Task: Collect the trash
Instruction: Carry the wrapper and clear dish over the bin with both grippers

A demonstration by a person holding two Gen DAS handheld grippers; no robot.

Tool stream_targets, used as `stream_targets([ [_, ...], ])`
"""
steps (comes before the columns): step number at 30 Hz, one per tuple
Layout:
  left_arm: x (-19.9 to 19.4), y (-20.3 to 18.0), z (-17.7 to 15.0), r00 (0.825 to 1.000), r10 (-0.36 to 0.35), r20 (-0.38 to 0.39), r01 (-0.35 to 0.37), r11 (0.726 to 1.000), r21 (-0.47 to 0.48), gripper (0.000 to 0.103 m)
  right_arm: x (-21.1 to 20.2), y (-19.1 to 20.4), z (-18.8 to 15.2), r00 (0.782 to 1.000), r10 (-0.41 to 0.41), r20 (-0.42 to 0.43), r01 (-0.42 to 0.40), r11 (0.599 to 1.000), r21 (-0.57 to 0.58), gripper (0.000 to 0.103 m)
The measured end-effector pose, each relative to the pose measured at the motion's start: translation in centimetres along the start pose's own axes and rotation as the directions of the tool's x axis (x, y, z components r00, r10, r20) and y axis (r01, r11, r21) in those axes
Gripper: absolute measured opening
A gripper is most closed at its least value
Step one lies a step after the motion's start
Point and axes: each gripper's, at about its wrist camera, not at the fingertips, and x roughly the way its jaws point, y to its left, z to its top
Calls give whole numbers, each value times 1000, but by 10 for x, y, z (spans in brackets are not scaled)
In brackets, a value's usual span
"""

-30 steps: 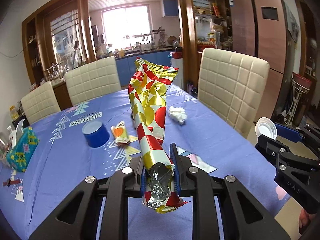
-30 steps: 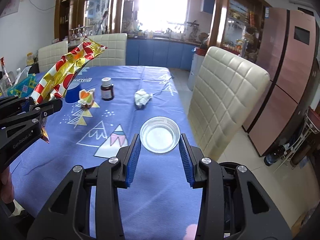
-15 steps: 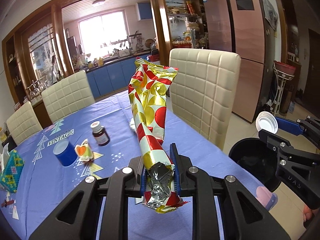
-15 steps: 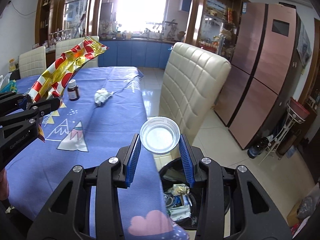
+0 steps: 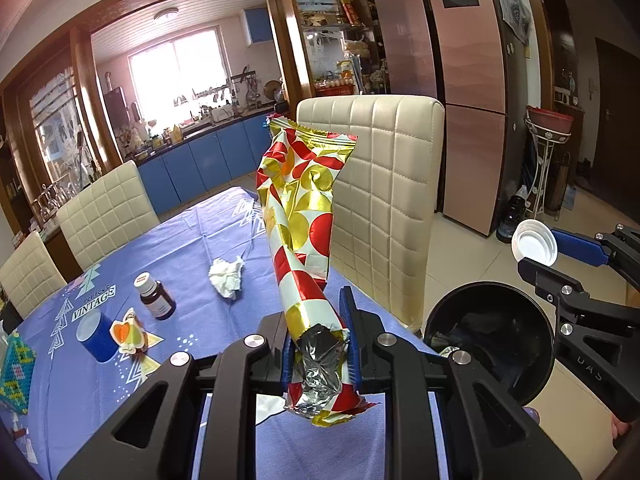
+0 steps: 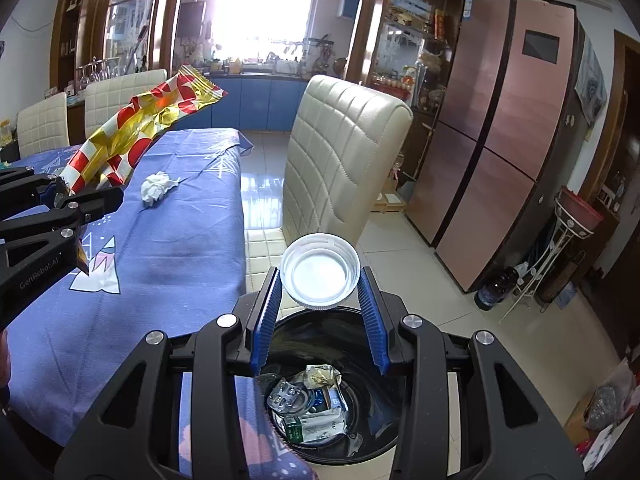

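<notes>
Kitchen cabinets and a pink fridge back a dining room where a blue-clothed table stands among cream chairs.

Nearest, the left hand-held gripper pinches the lower end of a red-and-gold snack wrapper, which rises upright above its blue pads. The right hand-held gripper clamps a white plastic lid by its rim, open side facing the camera.

A second ago both grippers were over the table with no bin in sight. Now the lid hangs above the black trash bin on the floor at the table's corner, with cartons and wrappers visible inside it. The wrapper has come nearer the table edge, with the bin to its right. Both grips look unchanged.

Both grippers tilt downward, side by side.

Farther out on the table lie a crumpled tissue, a brown bottle and a blue cup.
</notes>
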Motion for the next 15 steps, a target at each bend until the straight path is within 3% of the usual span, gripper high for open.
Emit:
stream_targets([
  [15, 24, -43, 12, 998, -56, -22, 57, 997, 52, 20, 18, -39, -9, 999, -19, -33, 21, 998, 64, 41],
])
